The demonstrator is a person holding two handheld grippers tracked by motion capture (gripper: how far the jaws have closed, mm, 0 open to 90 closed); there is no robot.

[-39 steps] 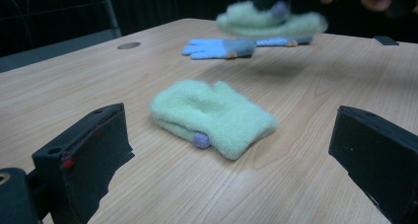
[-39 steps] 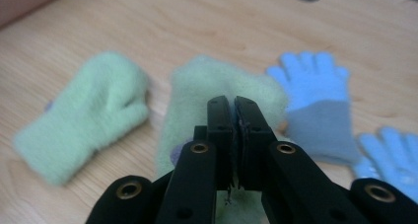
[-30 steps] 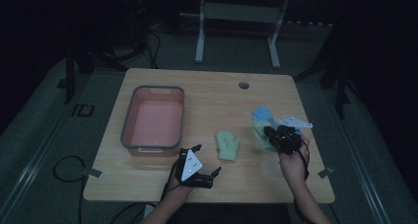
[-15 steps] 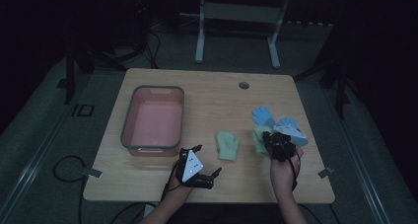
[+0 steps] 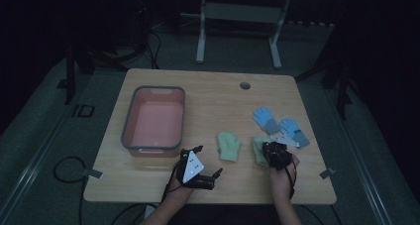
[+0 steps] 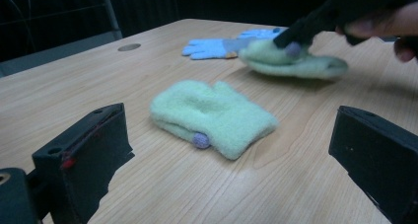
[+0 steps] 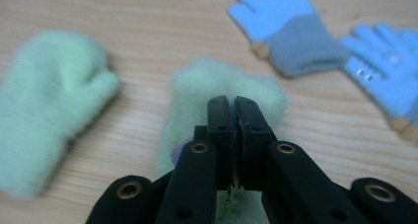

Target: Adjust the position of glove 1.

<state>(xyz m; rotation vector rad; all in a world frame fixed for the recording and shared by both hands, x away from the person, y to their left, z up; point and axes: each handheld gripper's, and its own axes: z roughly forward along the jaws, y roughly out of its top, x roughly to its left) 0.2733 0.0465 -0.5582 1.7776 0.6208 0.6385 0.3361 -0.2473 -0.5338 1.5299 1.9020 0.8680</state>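
Green mitten (image 7: 222, 93) sits on the table (image 5: 208, 93) near the front edge, and your right gripper (image 5: 275, 153) is pinched tight on it. Left gripper (image 5: 205, 166) rests wide open, facing the other green mitten (image 6: 212, 116).

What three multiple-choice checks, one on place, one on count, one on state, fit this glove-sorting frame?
1. Where does the pink bin stand?
A. left part of the table
B. right edge
C. on the floor

2. How many blue gloves lie there?
A. one
B. two
C. four

3. How do the left gripper's jaws stand?
A. shut on a mitten
B. shut on nothing
C. wide open

Key: 1 A, the high view shows it at left; 2 B, a pair lies at right; 3 C, a wide gap separates its jaws.
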